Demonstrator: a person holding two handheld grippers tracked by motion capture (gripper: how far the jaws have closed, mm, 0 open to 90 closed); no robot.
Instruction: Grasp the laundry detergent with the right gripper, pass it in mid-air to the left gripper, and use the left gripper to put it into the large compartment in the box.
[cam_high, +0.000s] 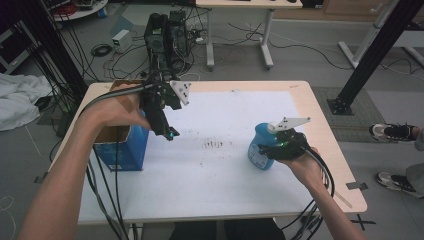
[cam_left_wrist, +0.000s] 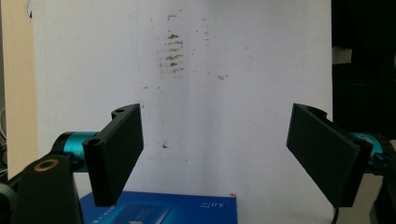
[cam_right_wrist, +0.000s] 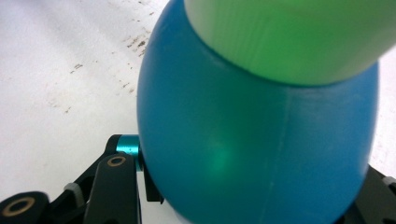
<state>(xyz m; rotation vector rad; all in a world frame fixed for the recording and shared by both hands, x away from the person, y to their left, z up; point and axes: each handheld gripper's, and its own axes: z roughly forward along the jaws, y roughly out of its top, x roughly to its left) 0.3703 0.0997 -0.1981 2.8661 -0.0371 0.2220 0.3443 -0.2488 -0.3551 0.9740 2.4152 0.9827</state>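
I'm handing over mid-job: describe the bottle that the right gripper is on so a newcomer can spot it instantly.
Start at the white sheet covering the table, then go to its right edge. There the blue bottle stands with the right gripper shut on its round body. Its bulbous shape and pale cap set it apart from the blue box at the sheet's left edge, which is square and open-topped.

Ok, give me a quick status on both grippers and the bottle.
Right gripper shut on blue bottle. Left gripper open, empty, beside blue box. Nothing in the way.

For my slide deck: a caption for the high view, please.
Right gripper clamps a blue spray bottle while the open left gripper hovers beside a blue box.
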